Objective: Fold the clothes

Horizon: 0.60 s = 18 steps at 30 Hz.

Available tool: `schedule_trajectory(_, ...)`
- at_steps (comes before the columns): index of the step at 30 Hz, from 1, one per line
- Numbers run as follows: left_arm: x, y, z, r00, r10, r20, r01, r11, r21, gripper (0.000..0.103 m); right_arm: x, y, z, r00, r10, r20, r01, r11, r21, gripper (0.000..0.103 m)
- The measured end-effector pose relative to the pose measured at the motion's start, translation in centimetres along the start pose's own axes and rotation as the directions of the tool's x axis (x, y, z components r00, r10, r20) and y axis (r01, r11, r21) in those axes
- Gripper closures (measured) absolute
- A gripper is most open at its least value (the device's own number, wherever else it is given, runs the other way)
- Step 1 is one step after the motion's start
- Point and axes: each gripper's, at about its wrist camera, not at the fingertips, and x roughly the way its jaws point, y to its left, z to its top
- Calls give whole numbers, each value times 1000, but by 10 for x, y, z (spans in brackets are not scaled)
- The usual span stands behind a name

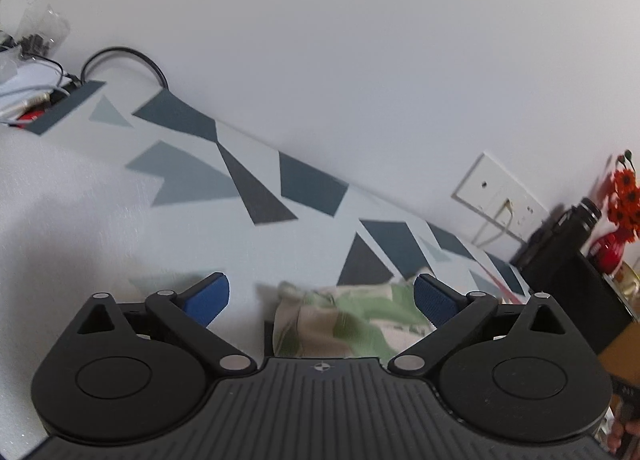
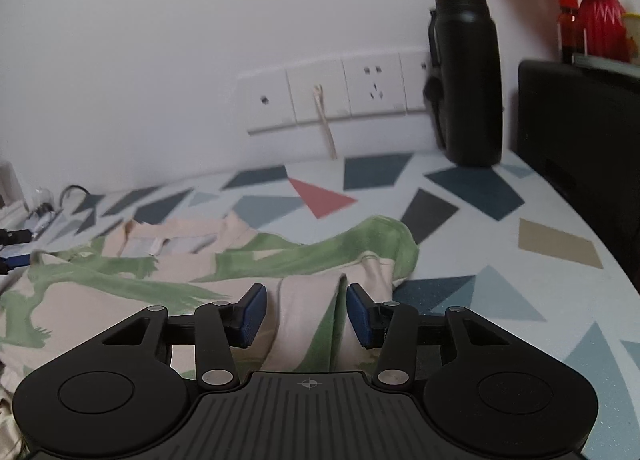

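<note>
a: right wrist view first. what do you see?

b: the right gripper [image 2: 306,310] sits low over the shirt [image 2: 168,272]. its two blue pads [image 2: 251,314] stand a little apart, with a raised bump of cloth between them. i think the pads are not pinching it yet, because i see gaps at the sides.

a: where is the shirt?

b: it lies crumpled on the table [image 2: 560,300], the one with the coloured shapes. it is cream with green marks. one green edge curls up near the middle of the table. a black bottle [image 2: 466,72] stands far back by the wall sockets [image 2: 332,96], well away from the cloth.

a: and the left wrist view?

b: the left gripper [image 1: 322,296] is held up and tilted, wide apart, with nothing in it. a bit of the shirt [image 1: 344,320] shows under it, blurry. cables [image 1: 36,88] sit far off in the corner.

a: why is it up there?

b: maybe it waits its turn. i guess the right one wants to grab the bump first, so the cloth can be lifted and laid flat for folding.
</note>
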Motion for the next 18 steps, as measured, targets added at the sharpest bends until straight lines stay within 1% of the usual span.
schedule_trajectory(1,-1,3,0,1000,-1,0,1,1000,-10,5,5,-1,1,1000,-15,-19,15,1000,3,60)
schedule_trajectory(2,-2,7,0,1000,-14,2,14,999,-29,8,9,-2,1,999,-18,-34,18,1000,4,60)
schedule_trajectory(3,-3,11,0,999,-41,6,41,998,-57,10,12,-2,1,999,-19,-44,19,1000,6,61)
schedule_trajectory(5,-5,21,1,995,-97,18,98,989,-114,10,15,-2,0,998,-20,-54,21,1000,7,66)
schedule_trajectory(7,-5,26,2,994,-107,20,108,984,-142,10,14,2,0,998,-27,-51,27,1000,-5,75)
schedule_trajectory(8,-5,26,2,994,-109,16,110,983,-145,11,12,4,1,999,-35,-40,34,999,-12,78)
schedule_trajectory(10,-4,27,2,993,-120,10,120,981,-151,12,7,9,3,999,-49,-17,49,998,-26,90)
schedule_trajectory(14,-2,26,1,987,-160,4,158,974,-164,12,-6,15,12,995,-78,65,80,996,-29,92)
schedule_trajectory(16,-1,25,0,987,-158,7,157,974,-164,12,-10,18,17,989,-107,104,112,993,-44,93)
schedule_trajectory(18,2,24,0,988,-156,-6,153,975,-163,12,-5,16,20,986,-135,92,140,989,-48,93)
